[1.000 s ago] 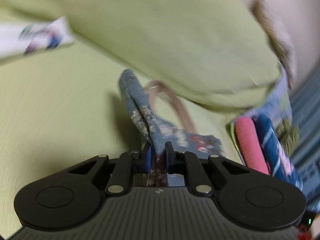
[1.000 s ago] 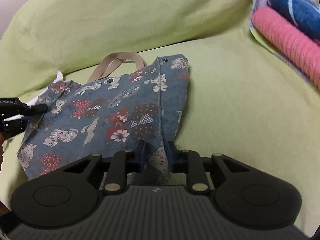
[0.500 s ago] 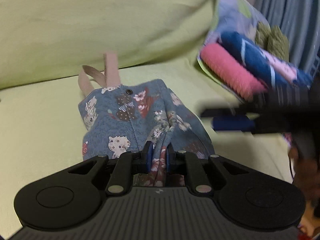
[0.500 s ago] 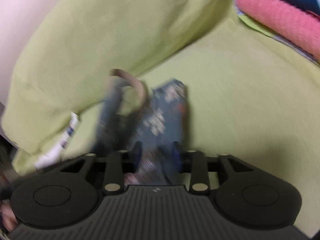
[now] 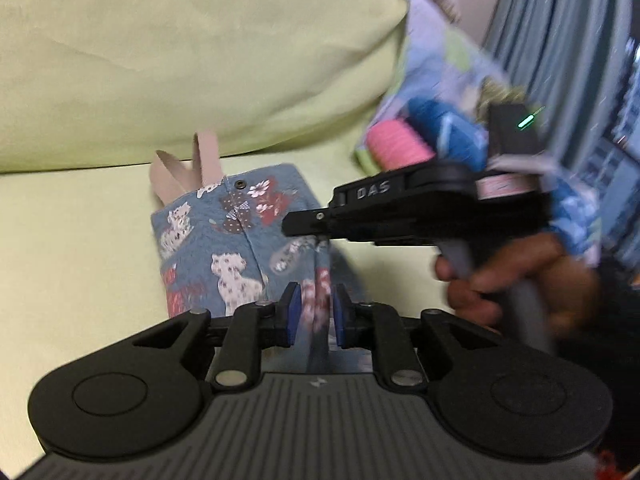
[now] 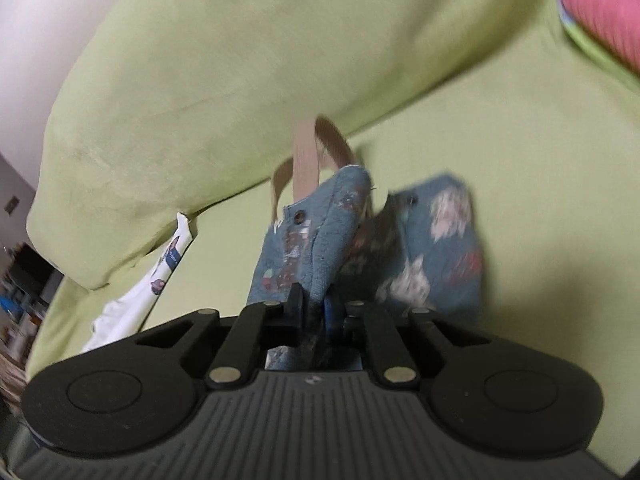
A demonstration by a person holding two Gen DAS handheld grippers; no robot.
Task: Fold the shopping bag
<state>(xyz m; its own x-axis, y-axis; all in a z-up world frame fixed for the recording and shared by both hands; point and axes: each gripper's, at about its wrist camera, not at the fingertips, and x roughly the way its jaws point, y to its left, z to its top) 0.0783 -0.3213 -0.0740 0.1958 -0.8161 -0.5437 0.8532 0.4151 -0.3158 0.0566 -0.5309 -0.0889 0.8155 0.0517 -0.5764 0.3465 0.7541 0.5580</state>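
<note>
Left wrist view: I saw the blue quilted cloth shopping bag with cat and flower print [image 5: 224,240] lying on the lime-green sofa seat [image 5: 72,240], its mouth edge with a dark snap button turned towards the backrest.
Bag handles: beige webbing straps [image 5: 192,168] stuck up at the far edge, against the lime-green back cushion [image 5: 180,52].
Left gripper [image 5: 314,314]: its blue pads stood a little apart, with a raised fold of the bag's cloth between them; I could not tell whether they pressed it.
Right gripper [image 5: 308,228]: seen from the side, it reached in over the bag's right edge, my hand [image 5: 516,280] round its grey handle.
Right wrist view: the fingers of my right gripper [image 6: 316,310] were clamped together on a lifted, doubled-over flap of the bag [image 6: 320,240]; the rest of the bag lay flat on the seat to the right.
Surroundings: a white printed cloth [image 6: 148,280] lay tucked under the cushion's left end; a pink ribbed roll [image 5: 400,146] and a blue roll [image 5: 444,120] sat well to the right.
</note>
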